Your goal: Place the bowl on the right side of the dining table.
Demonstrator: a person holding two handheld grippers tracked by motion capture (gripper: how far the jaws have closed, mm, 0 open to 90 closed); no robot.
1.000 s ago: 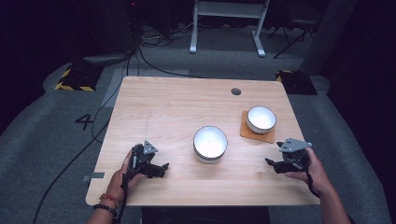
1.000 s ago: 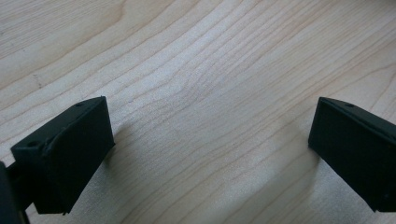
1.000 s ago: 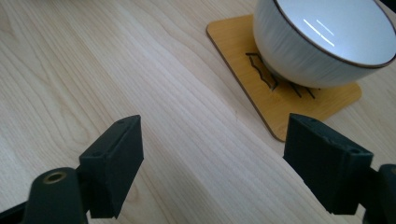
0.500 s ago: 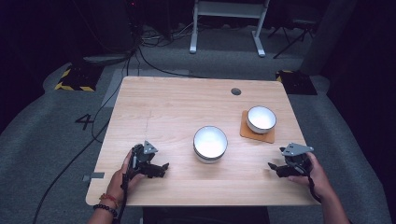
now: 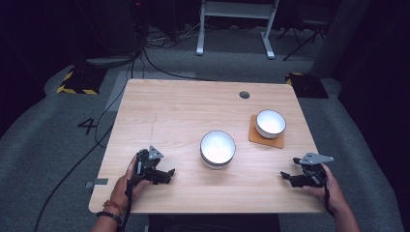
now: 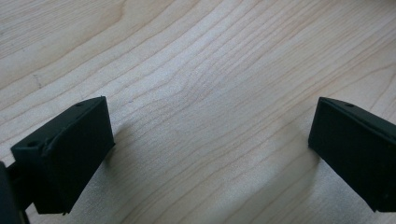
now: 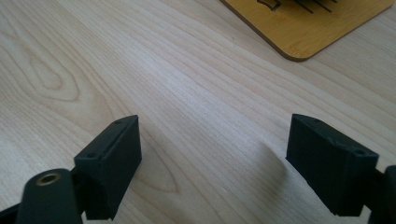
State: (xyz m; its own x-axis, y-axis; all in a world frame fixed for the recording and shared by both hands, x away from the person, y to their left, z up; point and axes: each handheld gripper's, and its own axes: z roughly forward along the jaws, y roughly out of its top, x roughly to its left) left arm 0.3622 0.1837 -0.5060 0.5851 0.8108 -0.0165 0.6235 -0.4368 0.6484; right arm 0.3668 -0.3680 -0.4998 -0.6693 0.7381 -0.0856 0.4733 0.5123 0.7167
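In the high view, we are resting the left gripper [image 5: 167,173] and the right gripper [image 5: 286,177] on the near part of the table [image 5: 183,106], each well apart from the crockery. The large bowl [image 5: 218,148] is sitting between them at mid-table; the small bowl [image 5: 270,123] is standing on the coaster [image 5: 263,138] farther right.

In the left gripper view, we are holding the jaws wide apart over bare wood, gripping nothing.

In the right gripper view, the jaws are likewise spread and empty, with the coaster's corner [image 7: 303,32] ahead.

We are judging this the starting stance; the next move calls for reaching toward a bowl, probably the large one.
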